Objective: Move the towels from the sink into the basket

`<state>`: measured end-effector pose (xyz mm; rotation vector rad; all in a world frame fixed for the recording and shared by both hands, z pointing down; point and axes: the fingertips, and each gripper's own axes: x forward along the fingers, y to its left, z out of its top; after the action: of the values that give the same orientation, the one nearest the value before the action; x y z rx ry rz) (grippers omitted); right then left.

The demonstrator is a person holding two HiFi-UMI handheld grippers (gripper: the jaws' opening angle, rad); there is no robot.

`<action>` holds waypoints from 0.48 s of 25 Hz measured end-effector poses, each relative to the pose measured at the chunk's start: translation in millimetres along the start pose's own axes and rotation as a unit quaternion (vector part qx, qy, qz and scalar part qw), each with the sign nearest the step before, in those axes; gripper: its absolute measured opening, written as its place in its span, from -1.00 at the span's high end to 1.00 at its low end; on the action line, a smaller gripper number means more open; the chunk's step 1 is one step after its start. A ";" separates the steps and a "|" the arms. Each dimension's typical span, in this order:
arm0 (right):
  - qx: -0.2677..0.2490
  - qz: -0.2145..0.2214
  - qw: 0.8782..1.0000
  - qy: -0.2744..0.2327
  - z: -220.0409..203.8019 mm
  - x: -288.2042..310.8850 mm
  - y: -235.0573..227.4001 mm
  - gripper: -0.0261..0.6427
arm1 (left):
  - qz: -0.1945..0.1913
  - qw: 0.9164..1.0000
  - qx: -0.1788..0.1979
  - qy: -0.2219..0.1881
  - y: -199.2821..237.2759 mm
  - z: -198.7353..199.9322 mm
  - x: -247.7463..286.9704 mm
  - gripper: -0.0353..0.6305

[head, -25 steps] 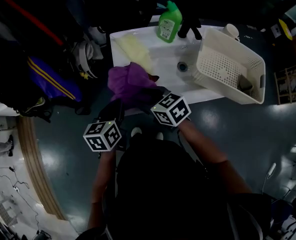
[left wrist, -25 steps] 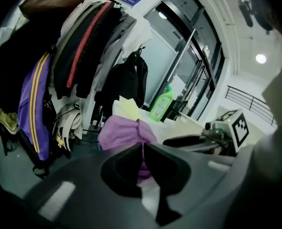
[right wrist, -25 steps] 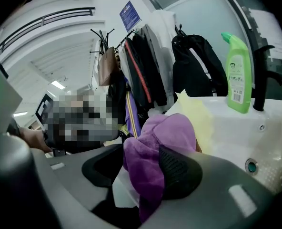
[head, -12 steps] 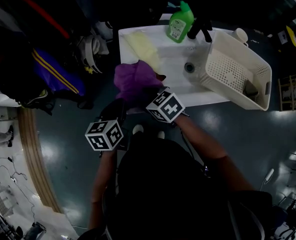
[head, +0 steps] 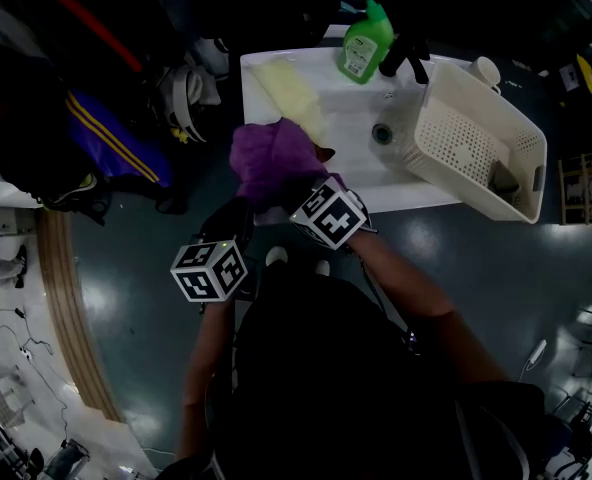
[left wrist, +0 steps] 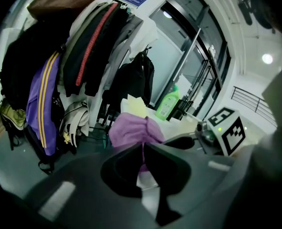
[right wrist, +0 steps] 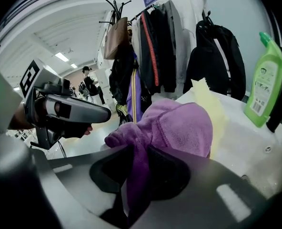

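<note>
Purple towel is bunched over the near-left corner of the sink, and I have both claws on it. Left gripper is pinched tight on one fold. Right gripper has just been closing and clamps a thick fold beside it. Basket sits at the sink's right end, so I judge the carry goes rightward, right gripper nearer. Yellow towel lies flat beyond.
</note>
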<state>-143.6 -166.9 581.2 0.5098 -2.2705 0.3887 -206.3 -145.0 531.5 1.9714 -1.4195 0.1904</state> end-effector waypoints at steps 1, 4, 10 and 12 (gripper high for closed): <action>0.000 0.001 1.000 -0.001 0.4 0.0 0.8 0.68 | 0.000 1.000 0.000 0.000 -0.1 -0.3 0.0 0.88; 0.001 0.001 1.000 -0.004 1.6 -1.2 1.2 0.76 | 0.000 1.000 0.000 -0.001 -0.6 0.3 -0.7 0.88; 0.029 -0.001 0.999 -0.030 7.5 -9.1 -1.9 0.82 | -0.001 1.000 0.003 -0.007 -1.8 4.5 -2.5 0.88; 0.039 -0.002 0.998 -0.043 12.0 -13.4 -3.2 0.82 | -0.003 1.000 0.005 -0.008 -2.7 6.0 -1.5 0.88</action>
<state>-141.1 -171.6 563.7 0.5806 -2.3443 0.4641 -206.1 -147.0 525.0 1.9897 -1.4261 0.1804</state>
